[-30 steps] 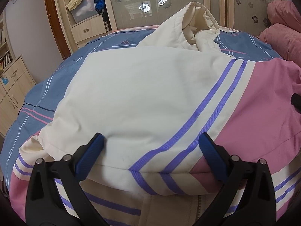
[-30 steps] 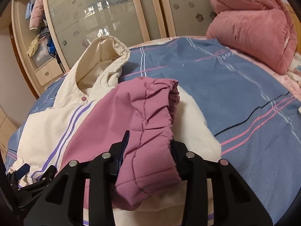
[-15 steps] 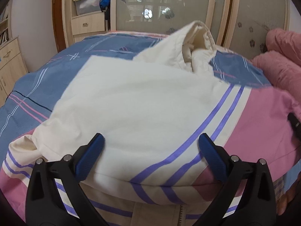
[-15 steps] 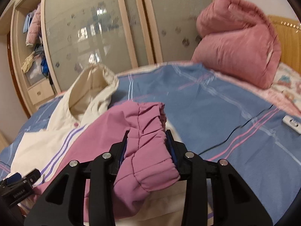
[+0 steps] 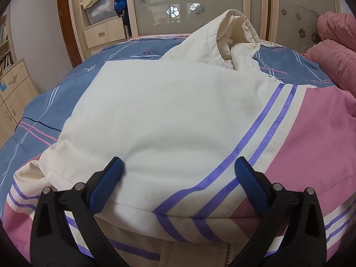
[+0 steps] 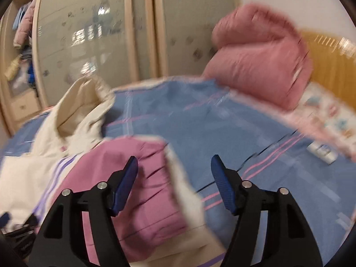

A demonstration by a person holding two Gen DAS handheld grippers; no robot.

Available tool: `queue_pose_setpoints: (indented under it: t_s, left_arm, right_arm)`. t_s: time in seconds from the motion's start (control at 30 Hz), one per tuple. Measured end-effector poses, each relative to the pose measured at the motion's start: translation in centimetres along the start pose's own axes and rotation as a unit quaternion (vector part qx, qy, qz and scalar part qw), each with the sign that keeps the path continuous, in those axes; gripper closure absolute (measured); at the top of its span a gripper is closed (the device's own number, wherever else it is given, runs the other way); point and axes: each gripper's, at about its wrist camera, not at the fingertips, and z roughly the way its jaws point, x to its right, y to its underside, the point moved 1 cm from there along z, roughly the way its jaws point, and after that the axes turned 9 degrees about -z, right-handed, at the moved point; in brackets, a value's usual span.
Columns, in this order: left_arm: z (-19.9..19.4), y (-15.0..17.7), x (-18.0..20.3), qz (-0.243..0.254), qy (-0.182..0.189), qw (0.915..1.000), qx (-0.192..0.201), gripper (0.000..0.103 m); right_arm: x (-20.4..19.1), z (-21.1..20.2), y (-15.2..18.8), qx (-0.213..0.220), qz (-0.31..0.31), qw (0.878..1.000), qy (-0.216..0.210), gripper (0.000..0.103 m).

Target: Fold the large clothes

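Note:
A cream, pink and purple-striped jacket (image 5: 169, 115) lies on the bed with its cream side folded over the body and its hood (image 5: 233, 33) bunched at the far end. My left gripper (image 5: 178, 184) is open and empty, low over the folded near edge. In the blurred right wrist view the pink sleeve (image 6: 138, 178) lies across the jacket, free of the fingers. My right gripper (image 6: 174, 182) is open and empty just above it. The left gripper shows at that view's bottom left corner (image 6: 13, 227).
The bed has a blue striped cover (image 6: 222, 133). A rolled pink quilt (image 6: 260, 66) sits by the wooden headboard (image 6: 329, 62). A small white object (image 6: 322, 151) lies on the cover at the right. Wardrobe doors (image 5: 200, 6) and drawers (image 5: 13, 93) stand beyond.
My right gripper opened and let go of the pink sleeve cuff, which dropped onto the jacket; that view swung right and blurred. My left gripper stayed open and shifted only slightly.

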Motion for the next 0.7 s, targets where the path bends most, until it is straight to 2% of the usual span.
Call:
queue_pose_setpoints:
  t_s: [0.13, 0.2, 0.23, 0.3, 0.4, 0.47, 0.57, 0.63, 0.7]
  left_arm:
    - [0.0, 0.1, -0.1, -0.001, 0.001, 1.0, 0.001, 0.002]
    - [0.0, 0.2, 0.0, -0.001, 0.0, 1.0, 0.003, 0.002]
    - [0.0, 0.2, 0.0, 0.0, -0.001, 1.0, 0.004, 0.002]
    - [0.0, 0.3, 0.0, 0.0, -0.001, 1.0, 0.005, 0.002]
    - [0.0, 0.3, 0.0, 0.0, -0.001, 1.0, 0.004, 0.002]
    - [0.0, 0.3, 0.0, 0.0, -0.001, 1.0, 0.004, 0.002]
    - [0.0, 0.3, 0.0, 0.001, -0.001, 1.0, 0.005, 0.002]
    - [0.0, 0.3, 0.0, 0.001, -0.001, 1.0, 0.005, 0.002]
    - [0.0, 0.3, -0.1, 0.002, -0.001, 1.0, 0.005, 0.002]
  right_arm:
    - [1.3, -0.1, -0.1, 0.001, 0.019, 1.0, 0.009, 0.036]
    - [1.4, -0.7, -0.4, 0.015, 0.023, 0.999, -0.019, 0.035]
    - [1.1, -0.9, -0.5, 0.019, 0.021, 0.998, -0.051, 0.035]
    - [0.0, -1.0, -0.6, 0.014, 0.012, 0.989, -0.144, 0.036]
    - [-2.2, -0.5, -0.1, -0.013, -0.023, 0.978, -0.207, 0.036]
    - [-3.4, 0.5, 0.5, -0.047, -0.041, 0.974, -0.218, 0.036]
    - [-4.3, 2.4, 1.5, -0.1, -0.061, 0.973, -0.2, 0.036]
    - [-4.3, 3.2, 1.8, -0.121, -0.064, 0.973, -0.187, 0.041]
    - [-4.2, 3.5, 1.9, -0.125, -0.059, 0.974, -0.182, 0.046]
